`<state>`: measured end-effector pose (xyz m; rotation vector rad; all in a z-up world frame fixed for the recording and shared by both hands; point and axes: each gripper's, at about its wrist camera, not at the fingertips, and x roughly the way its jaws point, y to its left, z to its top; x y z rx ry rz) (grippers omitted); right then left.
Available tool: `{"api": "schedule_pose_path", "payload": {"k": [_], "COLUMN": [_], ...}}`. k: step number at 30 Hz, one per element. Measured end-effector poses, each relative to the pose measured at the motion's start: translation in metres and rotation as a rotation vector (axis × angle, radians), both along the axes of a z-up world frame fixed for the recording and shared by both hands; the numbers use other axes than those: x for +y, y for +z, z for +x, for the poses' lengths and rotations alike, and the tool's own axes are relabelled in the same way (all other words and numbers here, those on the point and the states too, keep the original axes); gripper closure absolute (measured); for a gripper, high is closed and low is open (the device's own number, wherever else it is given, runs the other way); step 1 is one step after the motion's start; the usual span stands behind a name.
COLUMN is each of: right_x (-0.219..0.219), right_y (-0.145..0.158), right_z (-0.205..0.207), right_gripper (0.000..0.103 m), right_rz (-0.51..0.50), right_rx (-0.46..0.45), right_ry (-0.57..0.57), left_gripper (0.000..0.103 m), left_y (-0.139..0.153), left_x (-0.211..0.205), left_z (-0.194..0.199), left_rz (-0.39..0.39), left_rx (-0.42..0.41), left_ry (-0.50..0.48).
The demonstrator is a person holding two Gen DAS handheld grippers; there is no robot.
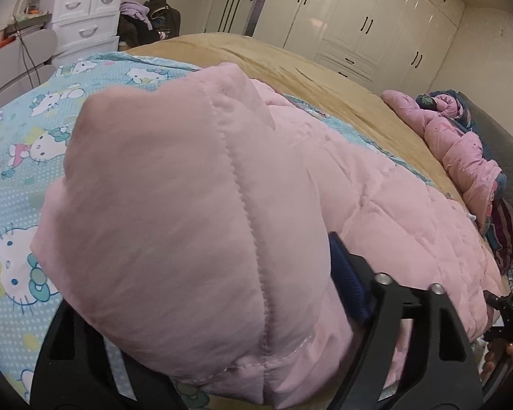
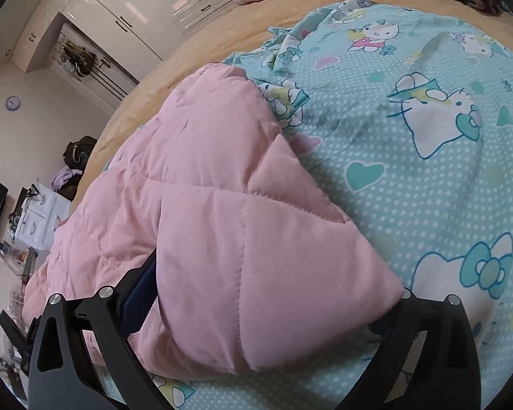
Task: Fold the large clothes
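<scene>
Left wrist view, items by size. Bed: tan cover, filling most of the room. Sheet: turquoise, dotted, cartoon-cat print, spread over the near part of the bed. Pink quilted jacket: the task's garment, lying on the sheet and running off toward the right; a puffed, stitched part of it bulges up close to the lens. Wardrobe: white doors with dark handles, along the far wall. Second pink garment: heaped with darker fabrics at the bed's right edge. White drawer unit: far left, cluttered on top. Left gripper: jaws spread wide, the bulging part of the jacket lying between them; the blue pad of the right-hand finger stands beside the fabric, and whether it touches cannot be told.

Right wrist view. Same jacket, a folded corner lying on the sheet. Right gripper: jaws wide apart, the corner resting between them and not squeezed. Wall clock: small, purple, far left.
</scene>
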<state>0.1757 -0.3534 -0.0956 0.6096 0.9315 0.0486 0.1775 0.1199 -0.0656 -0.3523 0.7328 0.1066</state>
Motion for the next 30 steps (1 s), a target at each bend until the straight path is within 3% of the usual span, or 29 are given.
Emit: {"api": "schedule_pose_path", "payload": {"k": [4,9,20,23,30], "right_x": [0.001,0.005,0.007,0.006,0.02], "right_y": [0.004,0.008,0.017,0.024,0.067], "right_z": [0.0,0.0,-0.011,-0.019,-0.048], "right_gripper": [0.005,0.005,0.004,0.004,0.004], "right_rz": [-0.016,-0.037,-0.099,-0.13,-0.321], "right_rx": [0.013,0.023,0.0,-0.031,-0.207], "right_ry": [0.003,-0.001,0.011,0.002,0.041], "left_gripper": [0.009,0.009,0.009,0.009,0.009], "left_y": [0.005,0.011,0.035,0.047,0.091], "left_x": [-0.004,-0.005,0.007,0.011,-0.009], "left_z": [-0.002,-0.007,-0.033,-0.046,-0.08], "left_rz": [0.016,0.035,-0.001,-0.013,0.109], "left_rx": [0.012,0.023,-0.009,-0.05,-0.18], "left_ry": [-0.009,-0.009,0.034,0.054,0.032]}}
